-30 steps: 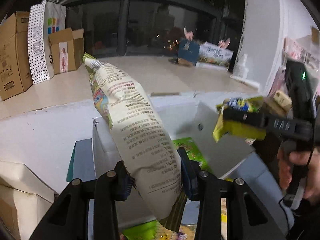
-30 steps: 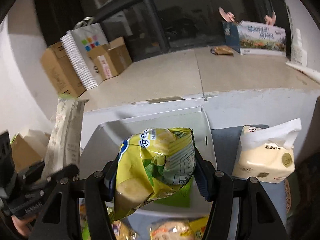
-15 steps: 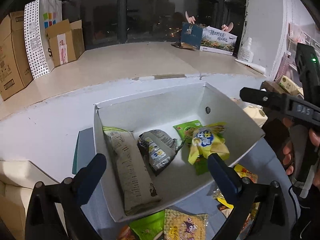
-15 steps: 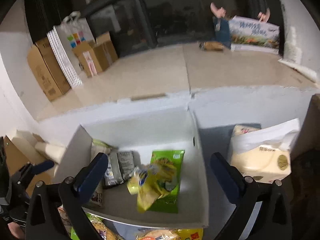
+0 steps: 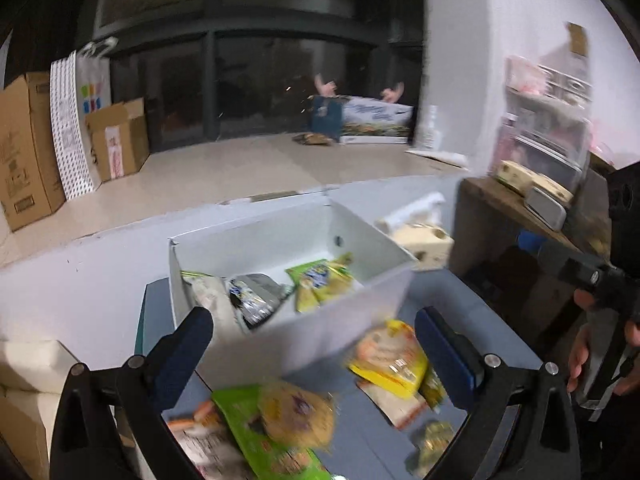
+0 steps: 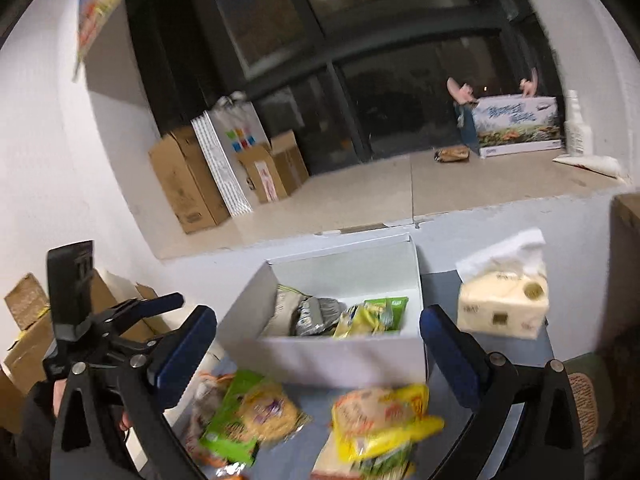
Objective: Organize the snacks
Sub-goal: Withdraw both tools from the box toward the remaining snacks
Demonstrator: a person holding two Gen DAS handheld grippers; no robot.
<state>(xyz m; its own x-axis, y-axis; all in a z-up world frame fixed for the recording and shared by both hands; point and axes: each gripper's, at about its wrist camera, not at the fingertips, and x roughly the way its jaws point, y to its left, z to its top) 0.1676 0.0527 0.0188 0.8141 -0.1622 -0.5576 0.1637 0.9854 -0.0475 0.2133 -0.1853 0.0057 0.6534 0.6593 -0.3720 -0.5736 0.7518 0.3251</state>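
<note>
A white open box (image 5: 320, 332) (image 6: 344, 354) stands on the blue-grey table and holds several snack bags: a pale long bag (image 5: 210, 292), a grey bag (image 5: 256, 298) and a yellow-green bag (image 5: 320, 282) (image 6: 366, 316). More snack bags lie in front of the box: a green bag with a round cracker (image 5: 280, 416) (image 6: 248, 412) and a yellow bag (image 5: 390, 356) (image 6: 380, 412). My left gripper (image 5: 314, 356) is open and empty above these loose bags. My right gripper (image 6: 320, 356) is open and empty, in front of the box.
A tissue pack (image 6: 502, 308) (image 5: 420, 236) sits right of the box. A wooden shelf (image 5: 520, 208) stands at the right. Cardboard boxes (image 6: 188, 188) and a dotted bag (image 6: 228, 160) stand on the window ledge. Cardboard boxes (image 5: 24, 392) lie at the left.
Both grippers let go of their snack bags into the white box, opened wide, then drew back toward the loose bags in front of the box.
</note>
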